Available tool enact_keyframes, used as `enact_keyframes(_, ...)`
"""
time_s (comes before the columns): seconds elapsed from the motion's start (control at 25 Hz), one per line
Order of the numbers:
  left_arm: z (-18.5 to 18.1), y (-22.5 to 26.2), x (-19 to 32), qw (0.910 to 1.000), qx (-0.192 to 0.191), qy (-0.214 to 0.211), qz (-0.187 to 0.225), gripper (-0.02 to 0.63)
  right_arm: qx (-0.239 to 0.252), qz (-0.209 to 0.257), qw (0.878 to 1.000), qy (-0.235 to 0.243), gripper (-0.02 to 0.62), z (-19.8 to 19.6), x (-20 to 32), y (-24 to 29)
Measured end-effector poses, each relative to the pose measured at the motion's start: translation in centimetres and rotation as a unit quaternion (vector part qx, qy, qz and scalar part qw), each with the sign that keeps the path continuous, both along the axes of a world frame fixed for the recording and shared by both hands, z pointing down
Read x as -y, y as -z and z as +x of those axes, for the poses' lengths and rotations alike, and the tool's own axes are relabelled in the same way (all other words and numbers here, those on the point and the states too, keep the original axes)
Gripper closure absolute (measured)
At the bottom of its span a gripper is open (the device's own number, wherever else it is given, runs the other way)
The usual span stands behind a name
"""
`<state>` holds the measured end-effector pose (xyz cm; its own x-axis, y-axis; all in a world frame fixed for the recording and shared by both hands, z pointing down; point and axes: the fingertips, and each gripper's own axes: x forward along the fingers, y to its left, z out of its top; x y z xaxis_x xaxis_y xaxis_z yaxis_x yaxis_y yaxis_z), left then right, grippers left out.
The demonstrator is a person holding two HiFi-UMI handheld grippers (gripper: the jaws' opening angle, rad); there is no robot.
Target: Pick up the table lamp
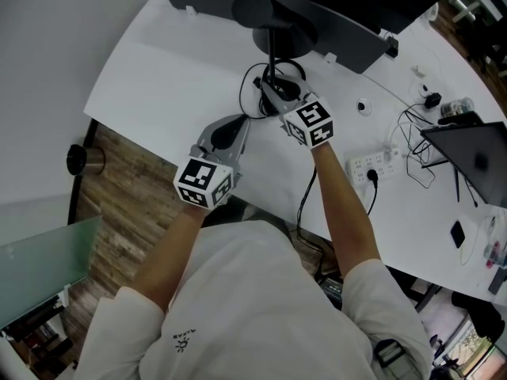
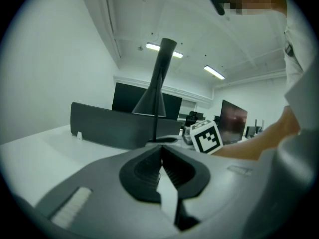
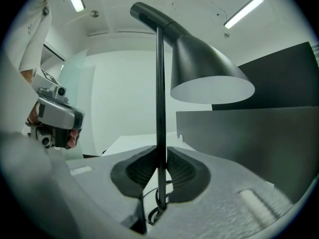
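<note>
The table lamp [image 3: 160,108] is stood upright on the white table [image 1: 158,77], in front of a dark partition panel [image 3: 249,148]. Its thin stem is pinched low down by the right gripper [image 3: 160,158]. The left gripper [image 2: 160,151] is held near the lamp, pressed together on nothing

The table lamp [image 3: 160,108] stands with its stem between the jaws of your right gripper [image 3: 160,158], both pads pressed against it. Its shade [image 3: 209,68] hangs above those jaws and to their right, and its cable [image 3: 152,210] coils on the table [image 1: 174,77] just under them. The partition [image 3: 249,138] stands beyond the lamp, to that gripper's right. Your left gripper [image 2: 160,153] sits left of the right one, apart from the lamp, with its jaws together on nothing. The lamp is ahead of it. A power strip [image 1: 372,167] lies on the table, right of your right forearm [image 1: 341,188].
</note>
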<state>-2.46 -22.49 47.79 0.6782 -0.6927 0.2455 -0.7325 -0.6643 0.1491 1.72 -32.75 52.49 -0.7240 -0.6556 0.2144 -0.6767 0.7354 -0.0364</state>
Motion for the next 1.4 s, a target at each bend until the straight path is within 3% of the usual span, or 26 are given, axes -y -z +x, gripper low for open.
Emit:
enact_keyframes(0.6,-0.9,0.1,0.2,1.0000,-0.005,0.001,-0.001,0.615,-0.010,-0.003,1.000,-0.017,0.554,0.4,0.3,0.2)
enact_keyframes(1.4,-1.5,0.9,0.8,0.9997,-0.017,-0.018,0.004,0.615,-0.005,-0.025,1.000,-0.003,0.555,0.2,-2.2,1.5)
